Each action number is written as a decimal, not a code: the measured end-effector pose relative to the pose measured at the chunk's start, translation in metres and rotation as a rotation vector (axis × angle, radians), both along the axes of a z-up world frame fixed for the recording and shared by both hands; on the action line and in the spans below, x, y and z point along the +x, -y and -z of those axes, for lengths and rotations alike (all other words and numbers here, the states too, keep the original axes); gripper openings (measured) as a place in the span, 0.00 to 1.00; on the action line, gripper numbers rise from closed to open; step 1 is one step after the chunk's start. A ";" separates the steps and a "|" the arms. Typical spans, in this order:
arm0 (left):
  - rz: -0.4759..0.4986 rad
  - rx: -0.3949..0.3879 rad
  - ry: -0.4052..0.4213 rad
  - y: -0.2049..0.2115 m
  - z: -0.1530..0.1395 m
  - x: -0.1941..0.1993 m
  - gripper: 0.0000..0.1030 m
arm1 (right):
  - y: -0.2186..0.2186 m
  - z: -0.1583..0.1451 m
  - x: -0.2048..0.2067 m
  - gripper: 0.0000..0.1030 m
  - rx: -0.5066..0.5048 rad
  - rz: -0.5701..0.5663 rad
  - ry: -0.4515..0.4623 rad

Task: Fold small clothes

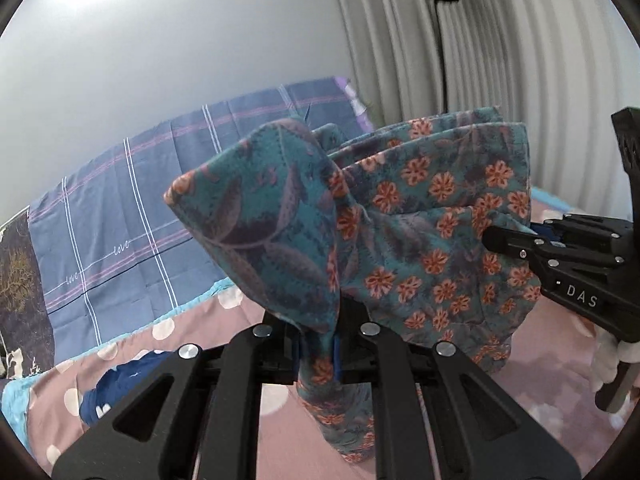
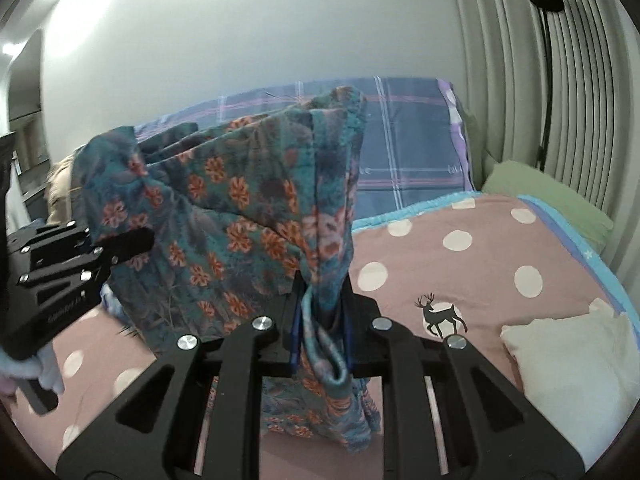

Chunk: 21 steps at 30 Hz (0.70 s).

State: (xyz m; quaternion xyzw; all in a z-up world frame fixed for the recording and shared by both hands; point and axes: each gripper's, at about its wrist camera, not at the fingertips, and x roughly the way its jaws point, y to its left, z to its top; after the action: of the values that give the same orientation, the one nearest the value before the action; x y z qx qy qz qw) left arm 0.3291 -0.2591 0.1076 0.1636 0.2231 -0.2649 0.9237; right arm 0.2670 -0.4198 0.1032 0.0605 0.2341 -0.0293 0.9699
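While I hold the floral garment (image 1: 420,216) above the spotted bedspread (image 2: 480,264), my left gripper (image 1: 318,354) and right gripper (image 2: 322,344) pinch its edges, blue clothing (image 1: 116,390) at eight o'clock.

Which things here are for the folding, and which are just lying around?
For the folding:
- flowery cloth
- left gripper, shut on it
- right gripper, shut on it
- spotty bedspread

Just lying around:
- checked pillow
- cream cushion
- green pillow
- dark blue garment
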 end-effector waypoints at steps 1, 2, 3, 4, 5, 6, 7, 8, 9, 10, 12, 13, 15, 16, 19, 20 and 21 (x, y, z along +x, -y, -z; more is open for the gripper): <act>-0.021 0.013 -0.012 0.005 0.008 0.015 0.22 | 0.003 0.005 0.011 0.16 0.008 0.005 -0.014; -0.048 0.029 -0.019 0.009 0.016 0.026 0.29 | 0.009 0.017 0.031 0.16 0.024 0.014 -0.040; -0.113 0.063 -0.018 0.012 0.030 0.044 0.46 | 0.012 0.026 0.044 0.24 0.031 0.029 -0.062; -0.175 0.096 -0.008 0.011 0.042 0.054 0.55 | 0.015 0.037 0.058 0.38 0.033 0.063 -0.092; -0.233 0.131 0.003 0.009 0.053 0.065 0.55 | 0.020 0.052 0.071 0.46 0.022 0.140 -0.129; -0.267 0.159 -0.008 0.006 0.068 0.075 0.55 | 0.026 0.065 0.079 0.47 0.019 0.197 -0.152; -0.269 0.164 -0.025 0.001 0.079 0.080 0.55 | 0.031 0.075 0.083 0.47 0.025 0.221 -0.171; -0.252 0.158 -0.060 -0.005 0.094 0.082 0.55 | 0.035 0.094 0.085 0.47 0.047 0.234 -0.209; -0.227 0.154 -0.088 -0.008 0.104 0.081 0.56 | 0.037 0.108 0.086 0.47 0.065 0.221 -0.240; -0.191 0.157 -0.127 -0.010 0.117 0.080 0.58 | 0.037 0.122 0.088 0.46 0.070 0.202 -0.275; -0.130 0.200 -0.207 -0.012 0.151 0.073 0.58 | 0.036 0.157 0.086 0.46 0.019 0.204 -0.364; -0.106 0.246 -0.246 -0.011 0.172 0.069 0.58 | 0.038 0.170 0.084 0.46 0.029 0.204 -0.401; -0.106 0.285 -0.206 -0.017 0.195 0.057 0.58 | 0.044 0.180 0.067 0.48 0.124 0.207 -0.388; -0.117 0.274 -0.173 -0.020 0.195 0.050 0.57 | 0.047 0.180 0.064 0.49 0.152 0.210 -0.386; -0.142 0.230 -0.235 -0.027 0.190 0.046 0.57 | 0.040 0.167 0.048 0.49 0.117 0.219 -0.386; -0.132 0.212 -0.250 -0.032 0.186 0.042 0.57 | 0.035 0.162 0.041 0.49 0.075 0.207 -0.378; -0.128 0.209 -0.243 -0.034 0.184 0.034 0.57 | 0.028 0.158 0.032 0.49 0.038 0.193 -0.370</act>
State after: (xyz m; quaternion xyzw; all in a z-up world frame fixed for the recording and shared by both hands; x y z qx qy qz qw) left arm 0.3631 -0.2252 -0.0767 0.2111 0.3697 -0.1986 0.8828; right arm 0.2989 -0.4480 -0.0545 0.0945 0.4019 -0.1283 0.9017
